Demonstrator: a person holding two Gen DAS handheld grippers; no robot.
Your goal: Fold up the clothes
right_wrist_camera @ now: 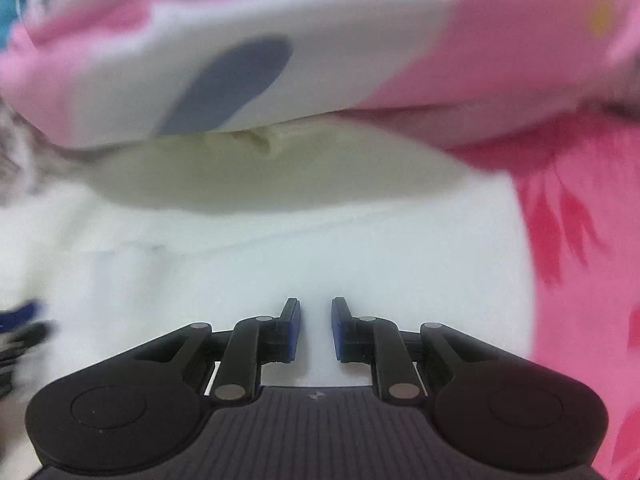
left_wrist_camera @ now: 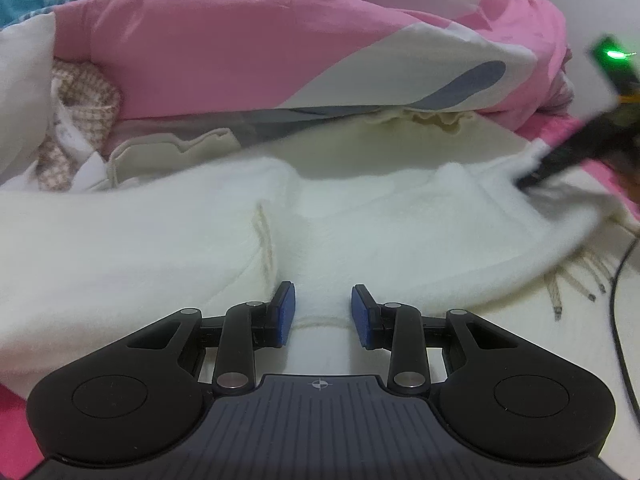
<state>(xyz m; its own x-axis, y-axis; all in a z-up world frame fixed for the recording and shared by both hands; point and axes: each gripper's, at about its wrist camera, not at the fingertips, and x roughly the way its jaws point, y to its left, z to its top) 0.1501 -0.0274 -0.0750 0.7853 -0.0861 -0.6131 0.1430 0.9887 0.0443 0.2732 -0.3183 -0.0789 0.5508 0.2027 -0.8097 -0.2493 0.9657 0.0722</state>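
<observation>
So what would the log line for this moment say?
step: fold clothes | left claw: open, over white fleece garment | right claw: open, over same garment | behind: pink quilt

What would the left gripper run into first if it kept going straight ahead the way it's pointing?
Probably the white fleece garment: the left gripper is open with that cloth already between its fingers, and more of it lies ahead. The pink quilt sits farther back; depth is uncertain.

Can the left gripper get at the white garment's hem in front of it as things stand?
Probably yes: the left gripper is open, the white garment hem lies between its fingers, nothing blocking.
</observation>
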